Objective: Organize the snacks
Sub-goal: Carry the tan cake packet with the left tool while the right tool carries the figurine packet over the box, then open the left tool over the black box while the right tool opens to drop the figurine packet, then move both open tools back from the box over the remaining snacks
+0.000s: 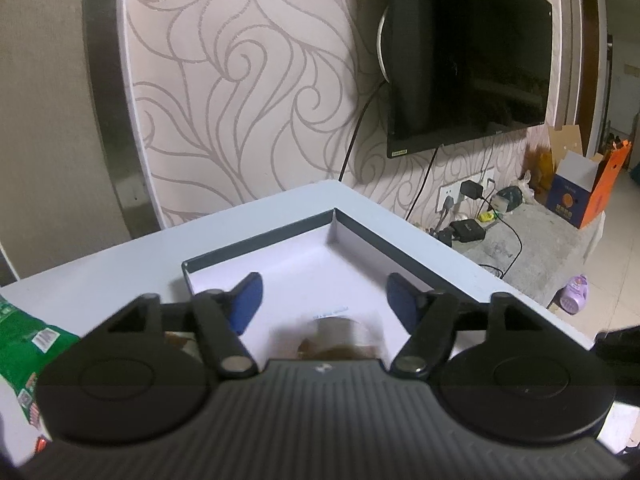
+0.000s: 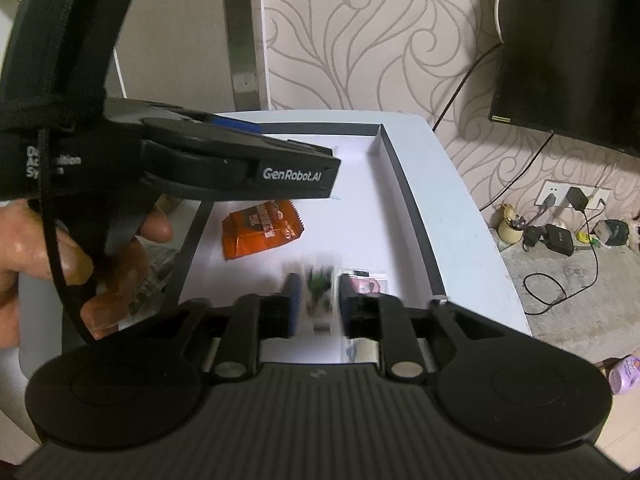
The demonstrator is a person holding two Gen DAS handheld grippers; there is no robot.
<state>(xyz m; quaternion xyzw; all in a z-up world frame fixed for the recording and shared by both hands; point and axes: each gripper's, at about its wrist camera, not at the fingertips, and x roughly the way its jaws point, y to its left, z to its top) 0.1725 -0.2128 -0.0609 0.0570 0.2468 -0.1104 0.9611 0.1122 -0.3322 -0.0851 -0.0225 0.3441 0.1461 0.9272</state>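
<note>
Right up against the lens is the ribbed black body of the right claw (image 2: 316,304), and between its two blue pads sits a small green-and-white packet (image 2: 319,294), smeared by blur. The pads stand a little apart, with a thin gap on each side of the packet, so it reads as a let-go, not a grip; whether the packet already rests on the floor of the box I cannot tell. The claw points steeply down over the white box (image 2: 404,196) with its dark rim, which is the sensible angle for dropping a snack straight in rather than sliding it over the wall.

Already lying in that box: an orange packet (image 2: 262,230) flat near the left wall, and a pinkish packet (image 2: 370,280) just beside the right pad. The snacks sit side by side, not stacked, so each stays visible.

Over to the other hand. The left claw (image 1: 322,300) hangs above the same box (image 1: 280,236), jaws spread wide, nothing pressed between the pads. Below and between them is a blurred clear wrapper with something brown inside (image 1: 340,336), lying on the box's floor or dropping to it; too smeared to say which. A hand (image 2: 72,264) grips this claw's handle in the right-hand view, holding it over the orange packet.

On the pale table (image 1: 100,276), outside the box at the left edge, lies a green bag (image 1: 28,340), not yet sorted. My guess is that one goes next.
</note>
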